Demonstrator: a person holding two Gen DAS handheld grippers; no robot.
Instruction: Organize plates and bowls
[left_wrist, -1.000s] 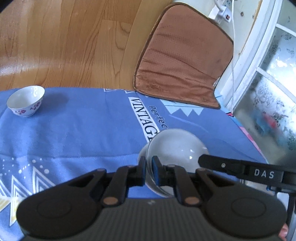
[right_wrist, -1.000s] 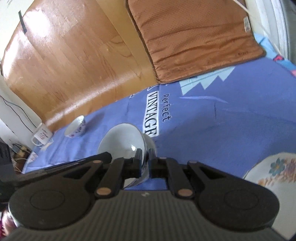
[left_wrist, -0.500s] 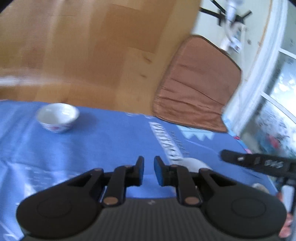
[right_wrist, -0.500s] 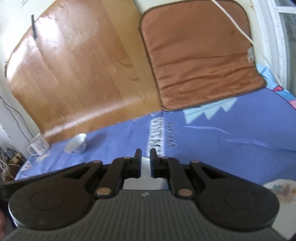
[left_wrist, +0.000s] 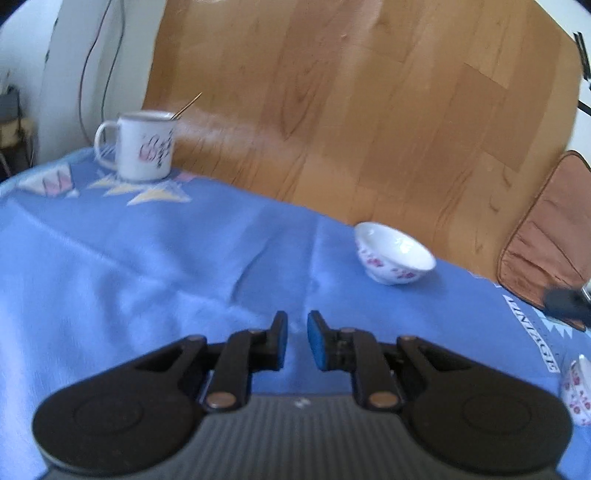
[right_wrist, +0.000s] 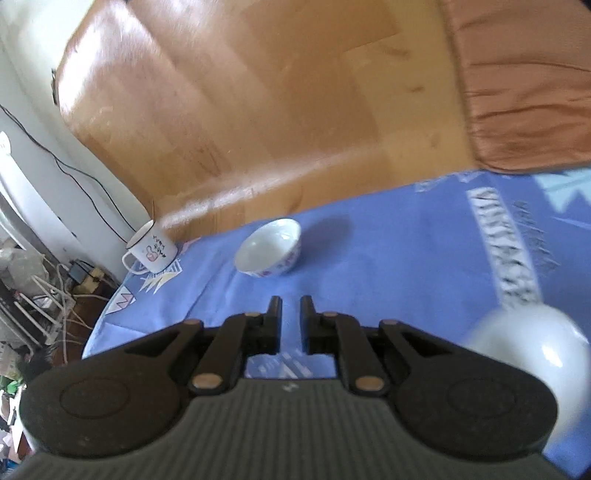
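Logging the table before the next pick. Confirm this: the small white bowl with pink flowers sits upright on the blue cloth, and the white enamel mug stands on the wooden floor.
Wrong on the mug. The white enamel mug stands on the blue cloth, at its far corner, as the left wrist view shows. The small white bowl with pink flowers does sit upright on the cloth.

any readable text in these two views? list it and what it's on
"VINTAGE": on the blue cloth, white block letters, right edge of the left wrist view; blurred in the right wrist view.
Smaller script beside it: too blurred.
Mug print: scribbled marks, unreadable.
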